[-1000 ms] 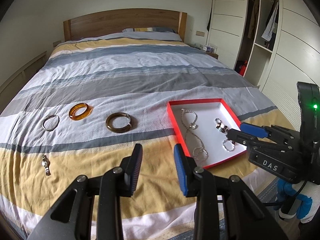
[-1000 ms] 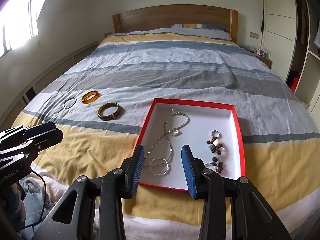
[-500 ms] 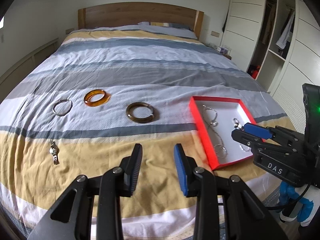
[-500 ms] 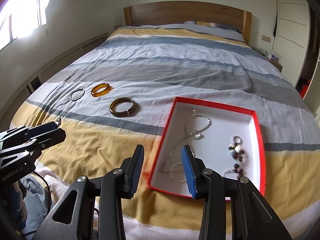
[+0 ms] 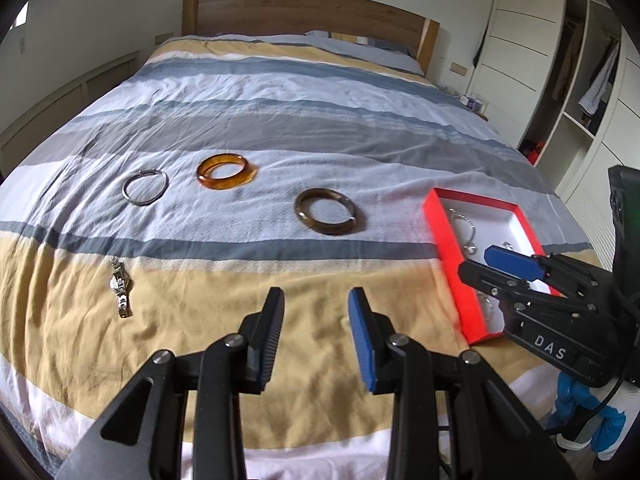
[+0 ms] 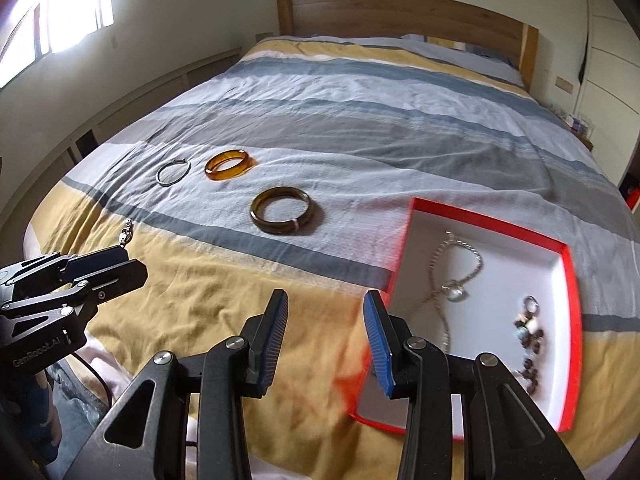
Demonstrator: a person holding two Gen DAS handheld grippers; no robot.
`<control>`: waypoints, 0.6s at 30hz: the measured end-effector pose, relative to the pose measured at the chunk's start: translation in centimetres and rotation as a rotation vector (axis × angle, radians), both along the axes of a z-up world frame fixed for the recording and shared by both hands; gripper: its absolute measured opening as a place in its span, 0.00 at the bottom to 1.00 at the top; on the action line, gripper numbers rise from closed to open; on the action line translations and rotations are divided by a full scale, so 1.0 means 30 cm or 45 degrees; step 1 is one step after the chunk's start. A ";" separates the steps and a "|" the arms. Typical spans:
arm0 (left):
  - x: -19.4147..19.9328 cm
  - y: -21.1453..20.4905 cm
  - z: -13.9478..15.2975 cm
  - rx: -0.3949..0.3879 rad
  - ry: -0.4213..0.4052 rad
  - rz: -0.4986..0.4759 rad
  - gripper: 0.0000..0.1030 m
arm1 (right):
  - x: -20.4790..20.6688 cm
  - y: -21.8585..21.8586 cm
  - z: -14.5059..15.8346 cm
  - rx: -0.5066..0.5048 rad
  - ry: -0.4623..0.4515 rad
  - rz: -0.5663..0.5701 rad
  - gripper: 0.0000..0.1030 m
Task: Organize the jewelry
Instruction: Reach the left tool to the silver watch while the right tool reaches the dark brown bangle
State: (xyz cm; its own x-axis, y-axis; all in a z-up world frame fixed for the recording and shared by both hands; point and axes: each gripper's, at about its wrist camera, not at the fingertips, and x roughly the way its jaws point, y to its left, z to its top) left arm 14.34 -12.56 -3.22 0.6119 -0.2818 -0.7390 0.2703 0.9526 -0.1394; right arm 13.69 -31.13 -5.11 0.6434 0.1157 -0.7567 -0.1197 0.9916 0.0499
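A red box with white inside (image 5: pixel 444 240) (image 6: pixel 560 280) lies on the bed at the right and holds a silver chain necklace (image 6: pixel 456 276) and a bead bracelet (image 6: pixel 530 332). On the cover lie a dark brown bangle (image 5: pixel 326 211) (image 6: pixel 281 209), an amber bangle (image 5: pixel 226 166) (image 6: pixel 230 164), a thin silver bangle (image 5: pixel 145 187) (image 6: pixel 173 172) and a small metal watch (image 5: pixel 120 286) (image 6: pixel 126 234). My left gripper (image 5: pixel 316 332) (image 6: pixel 120 264) is open and empty above the yellow stripe. My right gripper (image 6: pixel 326 336) (image 5: pixel 500 262) is open and empty beside the box's left edge.
The striped bed cover (image 5: pixel 280 120) runs back to a wooden headboard (image 5: pixel 304 16). A white wardrobe with open shelves (image 5: pixel 580 80) stands at the right. A low wall panel (image 6: pixel 140 92) and a window (image 6: pixel 48 8) are at the left.
Both grippers have swung to the left. The bangles and watch now sit nearer the middle of each view and the red box has slid to the right. Both stay open.
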 end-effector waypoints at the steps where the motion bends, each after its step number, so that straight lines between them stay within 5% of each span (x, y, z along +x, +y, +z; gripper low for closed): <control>1: 0.007 0.007 -0.007 0.000 0.005 0.007 0.31 | 0.008 0.010 -0.004 -0.001 0.002 0.008 0.38; 18: 0.117 0.305 -0.131 -0.009 0.023 0.272 0.33 | 0.195 0.159 -0.098 0.035 0.044 0.127 0.51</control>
